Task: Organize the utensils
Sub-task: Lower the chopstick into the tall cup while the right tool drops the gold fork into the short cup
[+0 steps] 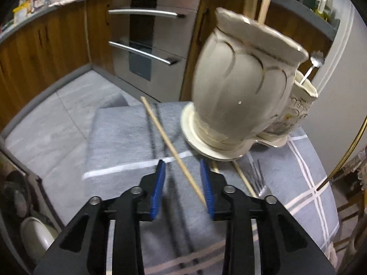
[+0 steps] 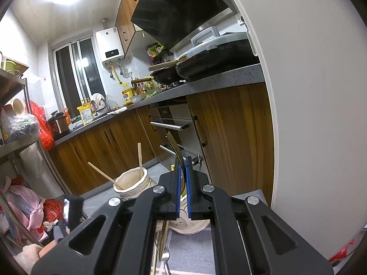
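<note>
Chopstick (image 1: 173, 147), pale wood, thin and straight, lies slantwise on the grey checked cloth of the counter (image 1: 119, 137), its far end pointing away to the left and its near end running in between the fingers of the left claw (image 1: 184, 186), close by the right-hand blue pad; whether that pad touches it I cannot tell; it should be very light, stiff and a little slippery, prone to roll or swing if taken at one end, so a hold nearer its middle looks safer; the left claw stands spread, pinching nothing; just right of the stick stands a cream ribbed vase (image 1: 240, 87) on a saucer, fragile by the look of it, with two wooden sticks (image 1: 263, 4) rising from its mouth; a smaller ornate jug (image 1: 296, 107) behind it on the right holds a metal spoon (image 1: 316, 61); a fork (image 1: 261, 183) lies on the cloth near the claw's right side; the right claw (image 2: 182, 183) is pressed together on slim dark-and-gold utensils (image 2: 174, 144), seemingly chopsticks, held above the counter.
</note>
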Motion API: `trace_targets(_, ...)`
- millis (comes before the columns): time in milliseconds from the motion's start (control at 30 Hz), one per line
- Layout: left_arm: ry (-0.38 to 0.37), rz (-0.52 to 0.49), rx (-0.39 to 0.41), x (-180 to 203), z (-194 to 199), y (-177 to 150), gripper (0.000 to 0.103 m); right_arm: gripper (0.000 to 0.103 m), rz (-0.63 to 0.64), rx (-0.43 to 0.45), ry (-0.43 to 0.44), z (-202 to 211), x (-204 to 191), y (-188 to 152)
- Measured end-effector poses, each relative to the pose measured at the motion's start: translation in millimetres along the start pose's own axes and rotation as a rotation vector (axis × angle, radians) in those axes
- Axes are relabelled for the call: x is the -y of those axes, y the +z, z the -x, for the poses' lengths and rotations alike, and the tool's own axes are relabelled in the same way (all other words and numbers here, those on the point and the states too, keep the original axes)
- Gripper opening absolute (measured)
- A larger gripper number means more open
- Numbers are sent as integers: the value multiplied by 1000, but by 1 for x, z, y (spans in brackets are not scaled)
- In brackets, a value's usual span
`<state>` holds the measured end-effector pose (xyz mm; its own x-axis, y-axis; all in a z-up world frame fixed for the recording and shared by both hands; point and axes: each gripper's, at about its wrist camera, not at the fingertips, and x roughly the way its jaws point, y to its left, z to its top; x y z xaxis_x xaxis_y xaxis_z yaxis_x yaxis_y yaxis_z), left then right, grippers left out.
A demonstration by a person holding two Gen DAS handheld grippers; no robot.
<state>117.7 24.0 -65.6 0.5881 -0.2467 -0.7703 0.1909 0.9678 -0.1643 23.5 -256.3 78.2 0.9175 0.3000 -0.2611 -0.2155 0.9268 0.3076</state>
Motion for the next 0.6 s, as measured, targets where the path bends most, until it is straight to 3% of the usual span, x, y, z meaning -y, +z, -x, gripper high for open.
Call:
trace_targets(200, 46, -51, -34, 9, -18, -10, 33, 4, 0, 2, -4, 1, 1, 4)
trace_targets(267, 104, -99, -28, 11, -19, -13, 10, 4, -2, 3, -3, 2, 1, 3)
trace_targets(500, 31, -147, -96, 6, 12, -44, 6, 4, 3, 8, -17, 8, 3, 2)
trace_targets(600, 42, -154, -108, 7, 24, -54, 6, 4, -7, 11, -19, 9, 5, 2)
